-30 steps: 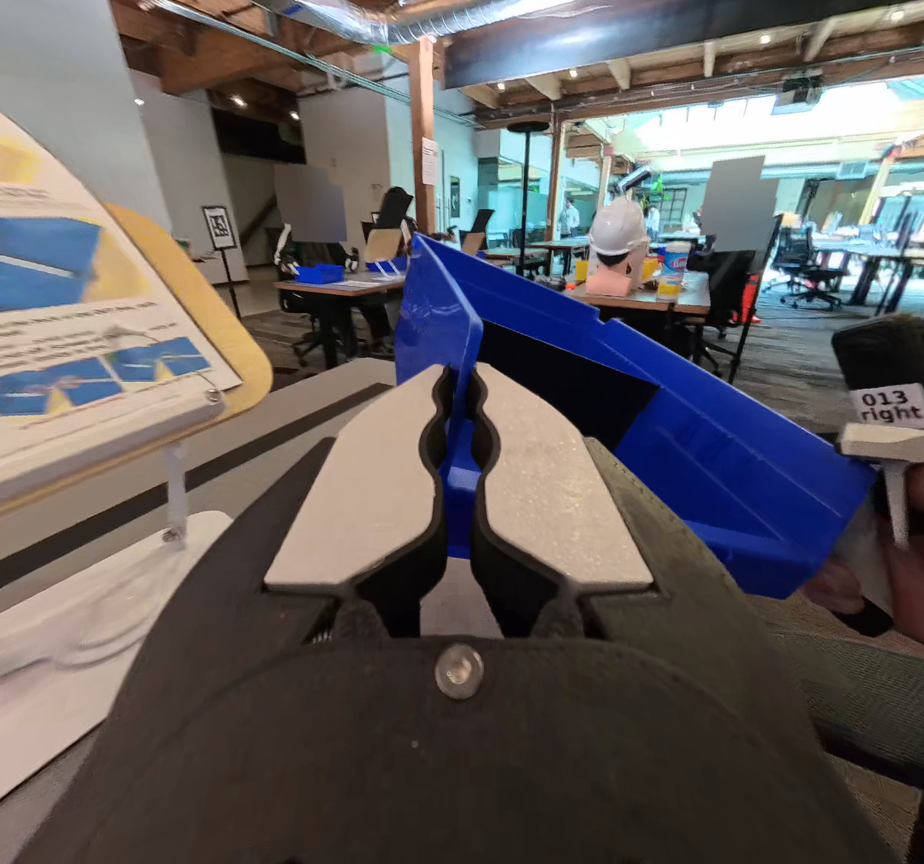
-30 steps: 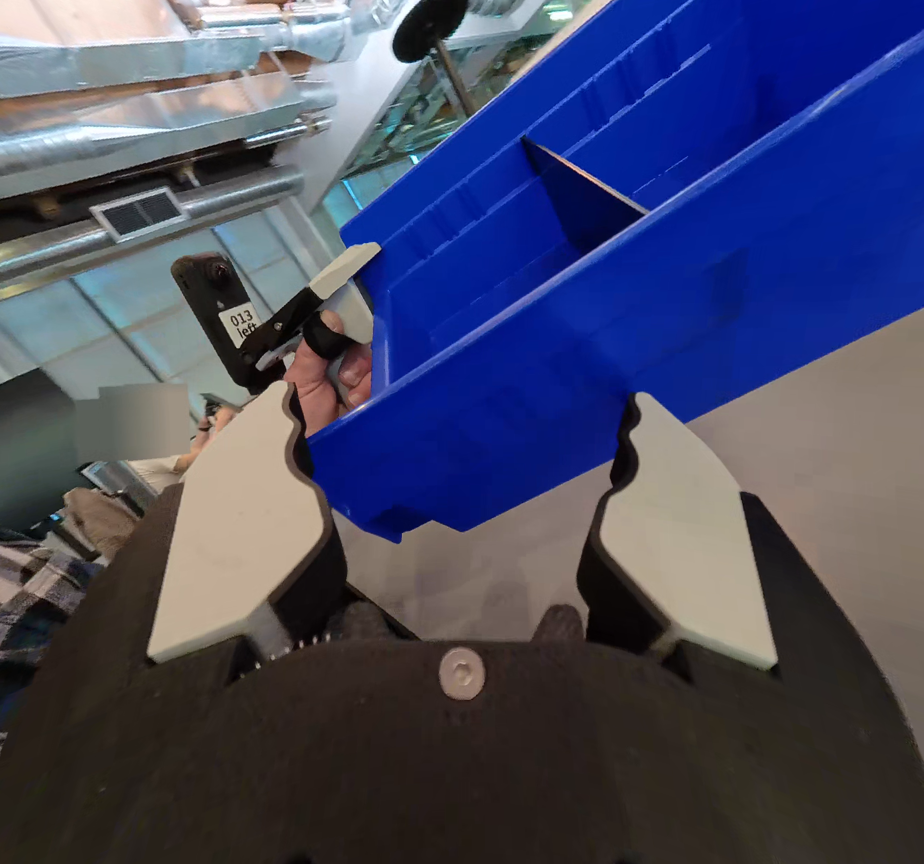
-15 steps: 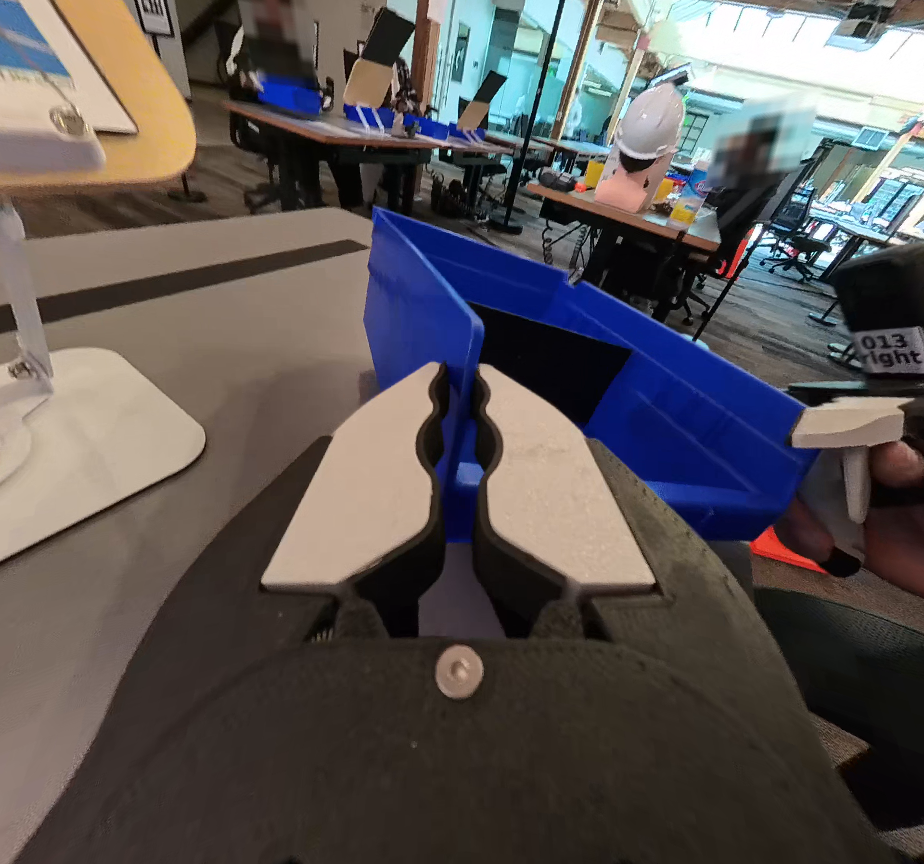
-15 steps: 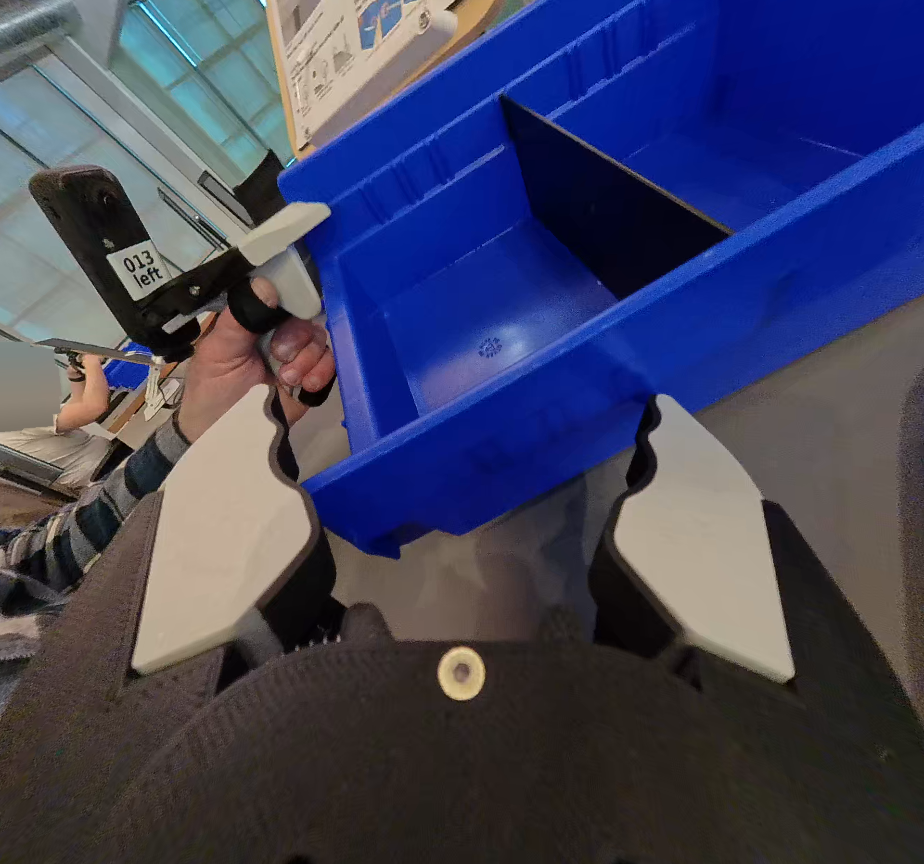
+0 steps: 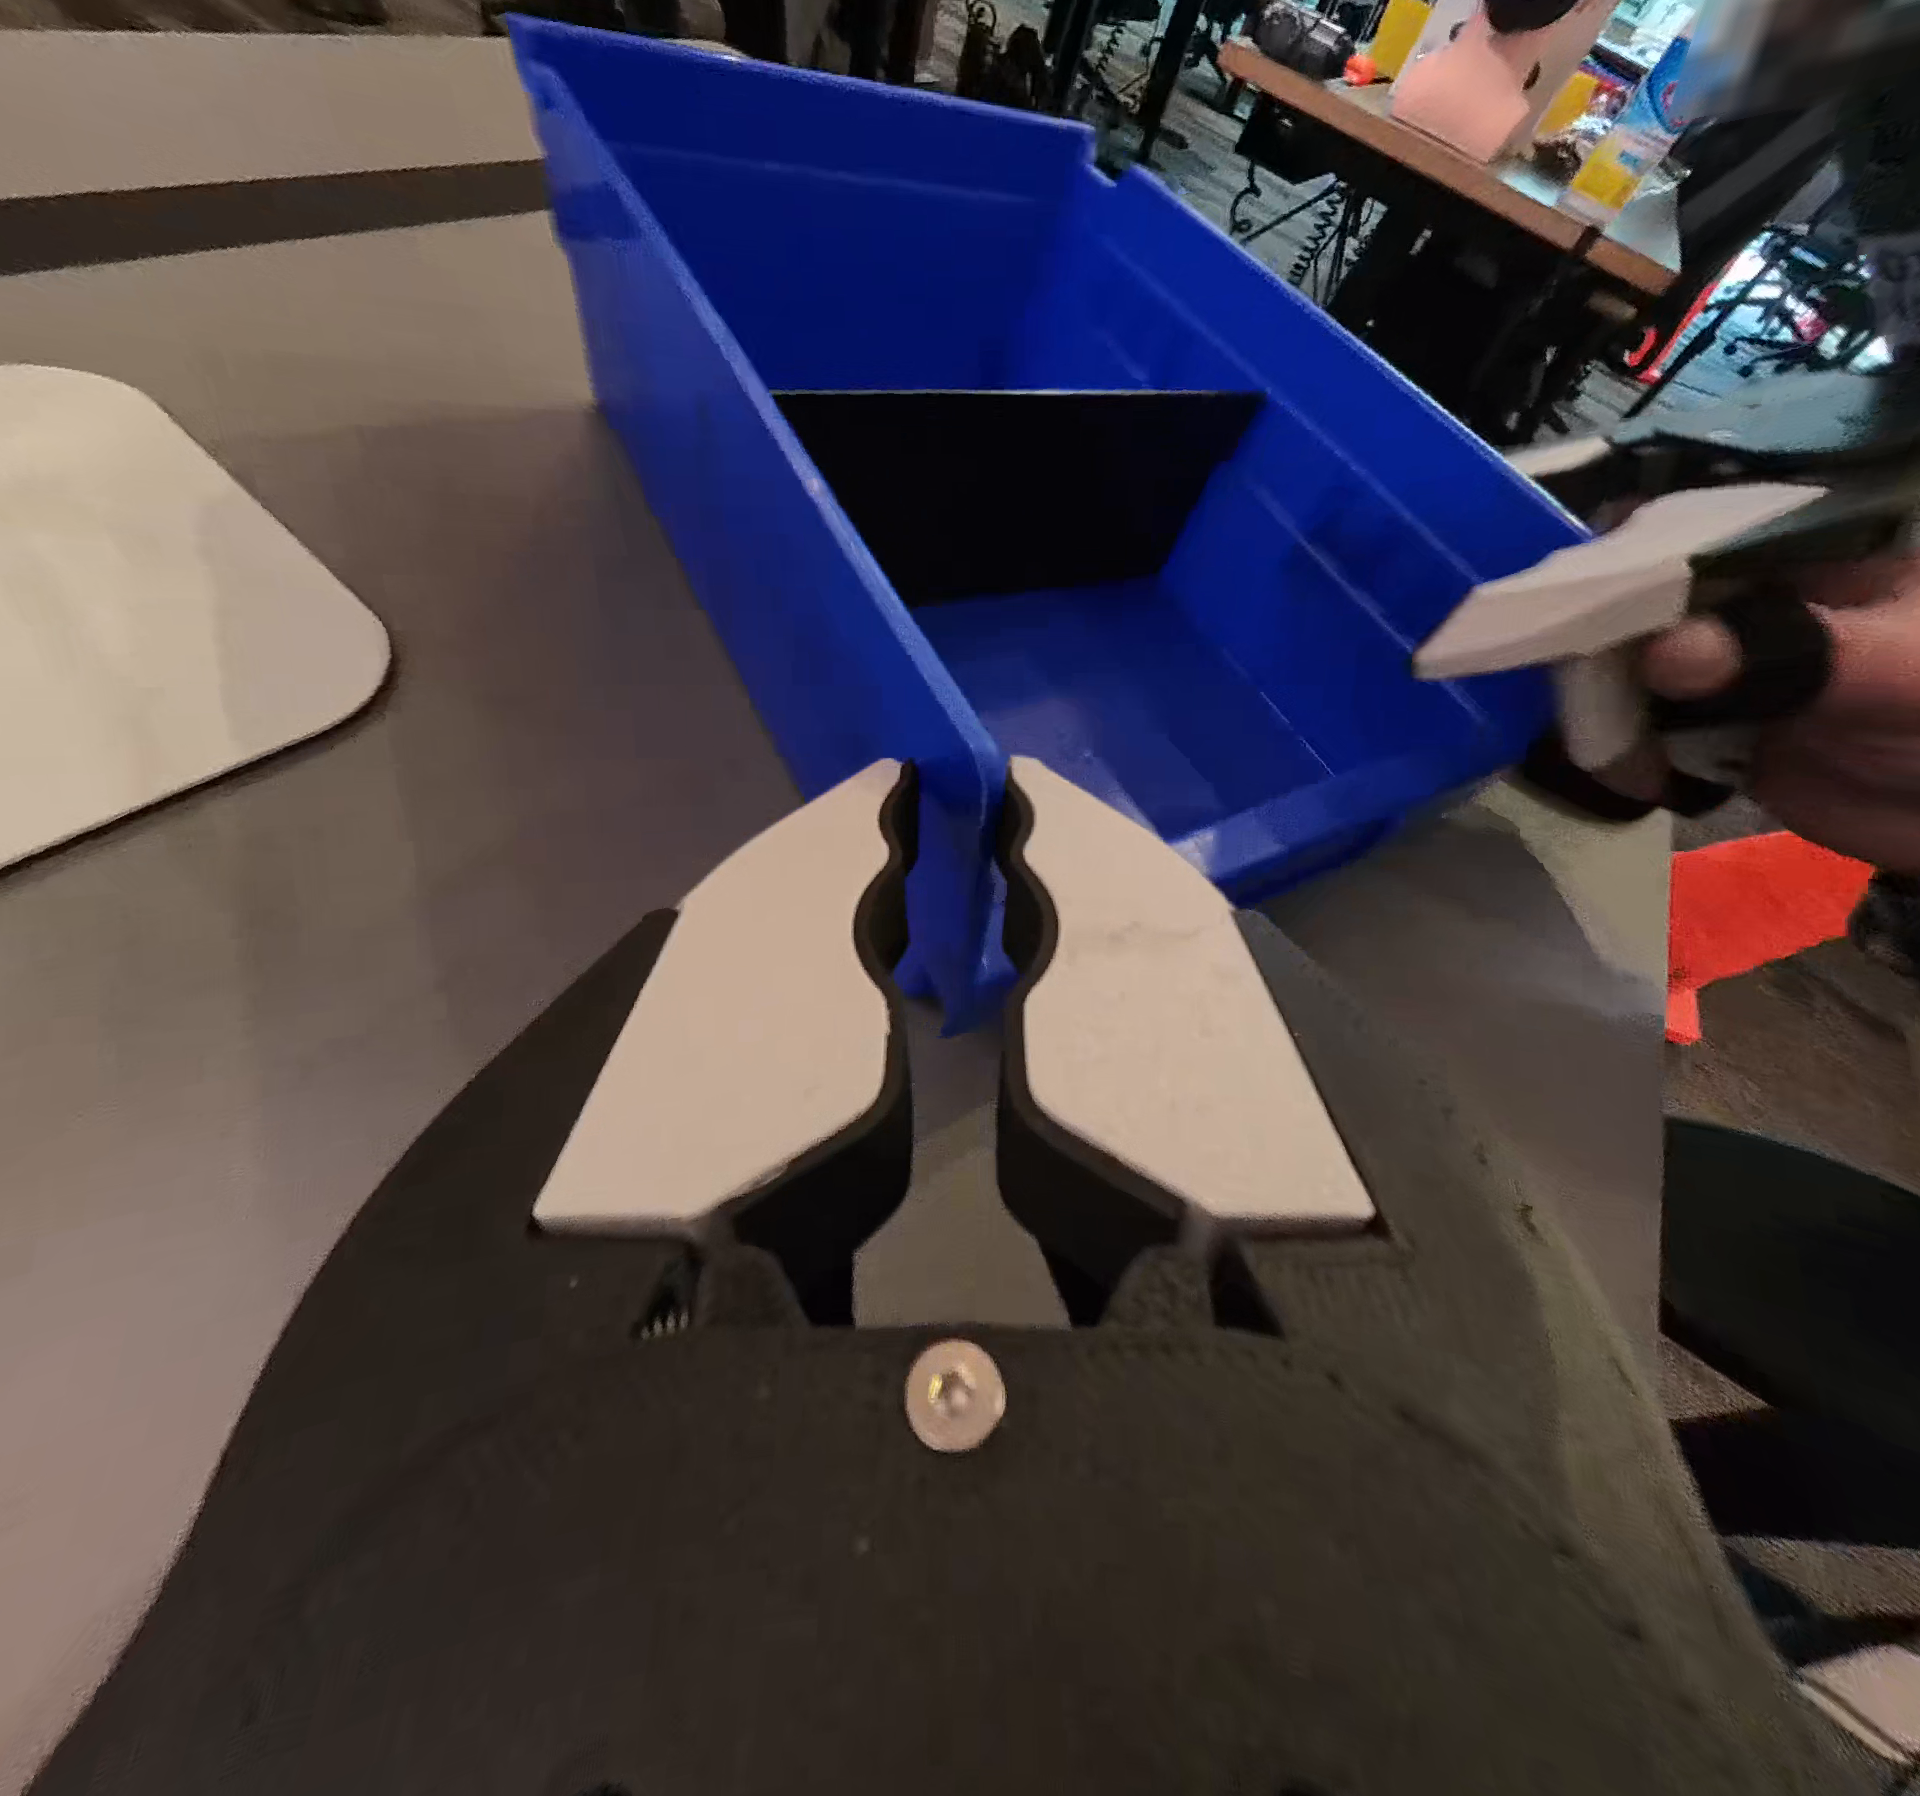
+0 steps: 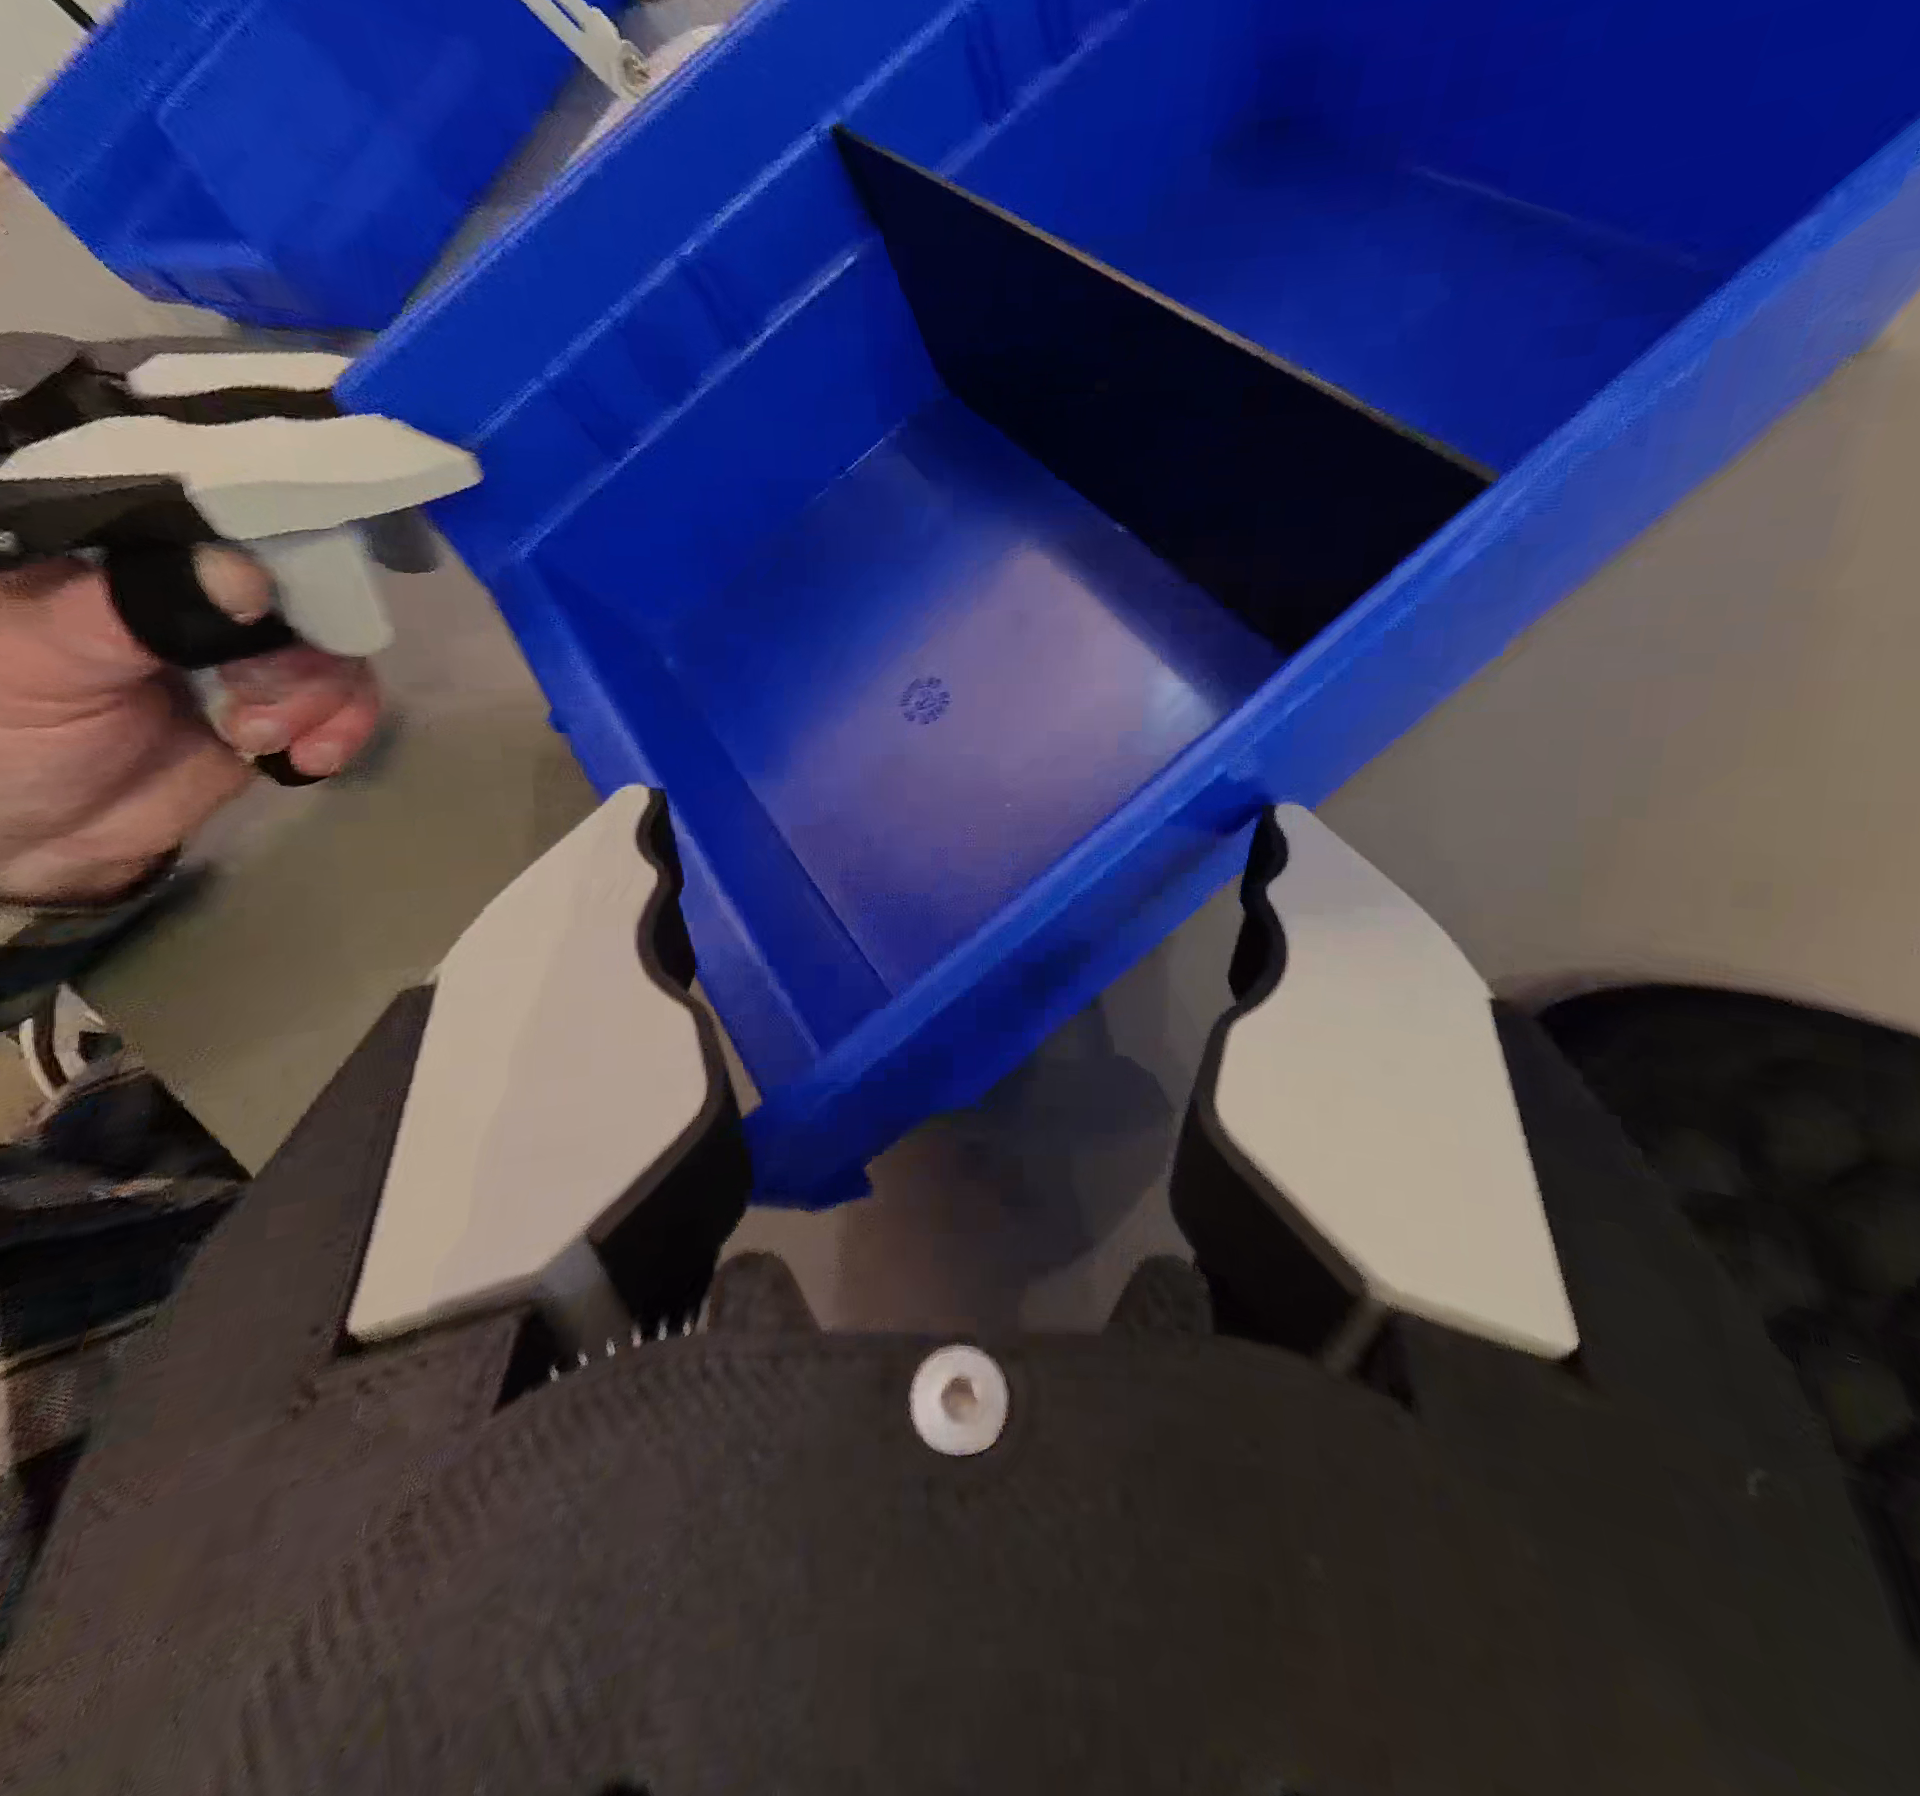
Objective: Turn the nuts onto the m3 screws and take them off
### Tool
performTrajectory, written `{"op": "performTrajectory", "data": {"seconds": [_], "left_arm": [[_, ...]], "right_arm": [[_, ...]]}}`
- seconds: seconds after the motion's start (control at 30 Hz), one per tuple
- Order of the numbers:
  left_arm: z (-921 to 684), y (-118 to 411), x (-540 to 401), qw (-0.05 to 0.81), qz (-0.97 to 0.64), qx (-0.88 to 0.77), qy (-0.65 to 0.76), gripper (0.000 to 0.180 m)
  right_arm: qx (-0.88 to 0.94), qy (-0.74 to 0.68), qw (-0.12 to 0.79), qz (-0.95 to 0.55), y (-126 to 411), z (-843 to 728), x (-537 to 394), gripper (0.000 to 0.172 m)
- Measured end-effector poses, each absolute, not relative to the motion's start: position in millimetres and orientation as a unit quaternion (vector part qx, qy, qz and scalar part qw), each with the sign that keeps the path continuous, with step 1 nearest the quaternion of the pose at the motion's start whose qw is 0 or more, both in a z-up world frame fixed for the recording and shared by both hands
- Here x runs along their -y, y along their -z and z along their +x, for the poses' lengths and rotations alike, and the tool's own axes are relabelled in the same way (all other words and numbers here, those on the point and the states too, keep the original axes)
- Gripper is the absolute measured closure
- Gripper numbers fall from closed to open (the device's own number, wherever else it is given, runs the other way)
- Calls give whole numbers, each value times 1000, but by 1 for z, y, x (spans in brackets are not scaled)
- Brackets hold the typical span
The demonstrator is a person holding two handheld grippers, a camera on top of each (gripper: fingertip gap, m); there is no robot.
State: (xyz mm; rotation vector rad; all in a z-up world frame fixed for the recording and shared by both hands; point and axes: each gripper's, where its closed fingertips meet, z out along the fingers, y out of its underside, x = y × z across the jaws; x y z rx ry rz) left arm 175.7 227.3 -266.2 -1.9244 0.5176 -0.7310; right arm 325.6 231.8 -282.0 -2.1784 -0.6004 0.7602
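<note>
Blue bin (image 5: 831, 292) fills the middle of my left wrist view, resting on the grey surface (image 5: 312, 811) and running from the upper left toward the lower right of the frame. At the far left edge of that view lies a white rounded base plate (image 5: 156, 603), apart from the bin. My left gripper (image 5: 954, 811) sits at the lower centre, its fingers (image 5: 748, 998) narrowly parted around the bin's near corner wall, with the blue rim standing between them; I cannot tell whether both pads press on it. A black divider (image 5: 997, 489) stands upright across the bin, splitting it into a near and a far compartment, and both show only bare blue floor. At the right edge of the frame my right gripper (image 5: 1558, 603) hovers just beside the bin's right corner, my hand (image 5: 1829, 707) wrapped on its handle.

In my right wrist view, my left gripper (image 6: 395, 427) shows at the middle left, at the bin's (image 6: 1455, 136) corner. A second blue bin (image 6: 291, 115) sits in the upper left. My right gripper (image 6: 961, 832) at the lower centre has its fingers (image 6: 540, 1040) spread wide, straddling the bin's near corner: the left pad lies against the wall, the right one stands just beside the rim. The divider (image 6: 1143, 375) crosses the frame's centre.
</note>
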Motion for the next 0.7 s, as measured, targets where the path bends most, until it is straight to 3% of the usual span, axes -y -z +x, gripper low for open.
{"op": "performTrajectory", "data": {"seconds": [0.1,0.27,0.7], "left_arm": [[179,265,-225,476,-791,-225,310,166],[186,267,-215,451,-792,-227,343,161],[217,272,-222,416,-806,-255,335,154]], "right_arm": [[235,-287,369,-852,279,334,-241,74],[250,-231,393,-854,277,350,-231,107],[265,-117,354,-889,281,385,-278,143]]}}
